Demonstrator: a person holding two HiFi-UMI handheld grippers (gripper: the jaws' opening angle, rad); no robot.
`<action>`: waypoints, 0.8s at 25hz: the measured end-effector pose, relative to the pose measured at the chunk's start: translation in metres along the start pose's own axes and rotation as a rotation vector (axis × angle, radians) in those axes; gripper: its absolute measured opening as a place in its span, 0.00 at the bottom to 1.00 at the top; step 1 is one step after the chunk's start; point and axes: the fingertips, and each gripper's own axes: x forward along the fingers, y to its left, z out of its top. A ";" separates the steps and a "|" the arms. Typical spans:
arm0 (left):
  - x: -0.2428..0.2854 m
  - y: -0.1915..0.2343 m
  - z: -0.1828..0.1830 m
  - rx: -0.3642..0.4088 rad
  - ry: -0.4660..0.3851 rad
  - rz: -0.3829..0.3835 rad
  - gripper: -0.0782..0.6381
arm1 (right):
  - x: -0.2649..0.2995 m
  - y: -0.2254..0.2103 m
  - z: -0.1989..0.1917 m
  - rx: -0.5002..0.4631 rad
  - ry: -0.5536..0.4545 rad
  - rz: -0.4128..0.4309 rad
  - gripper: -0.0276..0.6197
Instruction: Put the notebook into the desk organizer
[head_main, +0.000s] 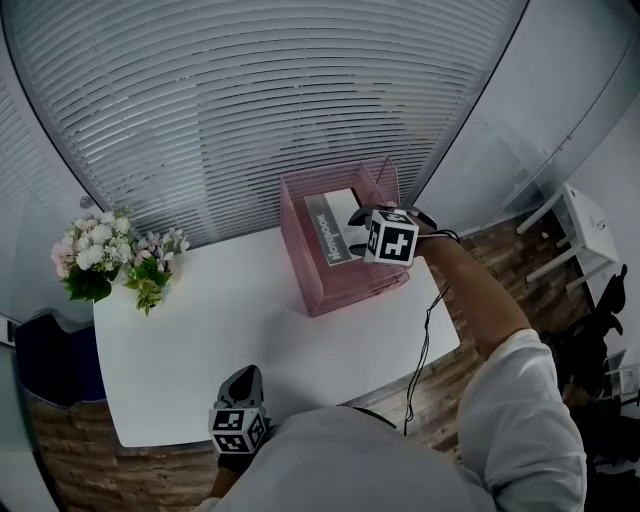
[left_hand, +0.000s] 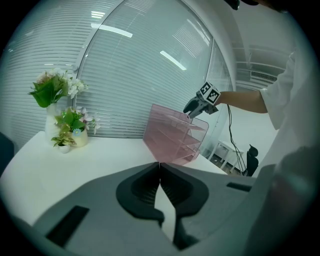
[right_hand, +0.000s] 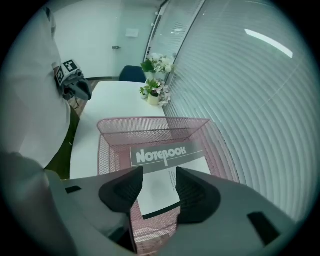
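Notebook lies flat in top tray of organizer, far right of worktop. Placement judged done. Right gripper hovers over it, jaws apart, gripping nothing. Left gripper clenched, empty, near edge. Next: lift right gripper straight clear.

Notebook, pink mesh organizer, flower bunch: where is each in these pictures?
notebook (right_hand: 161, 176), right gripper view, white cover below the grey title band.
pink mesh organizer (head_main: 345, 290), head view, front wall.
flower bunch (head_main: 98, 245), head view, white blossoms.
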 end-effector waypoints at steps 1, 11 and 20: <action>0.000 -0.002 0.002 0.004 0.000 -0.004 0.12 | -0.006 0.001 0.000 0.021 -0.013 -0.025 0.37; 0.011 -0.018 0.011 0.049 0.003 -0.059 0.12 | -0.061 0.028 0.002 0.286 -0.208 -0.269 0.22; 0.019 -0.027 0.015 0.077 0.016 -0.089 0.12 | -0.100 0.071 0.002 0.503 -0.396 -0.412 0.14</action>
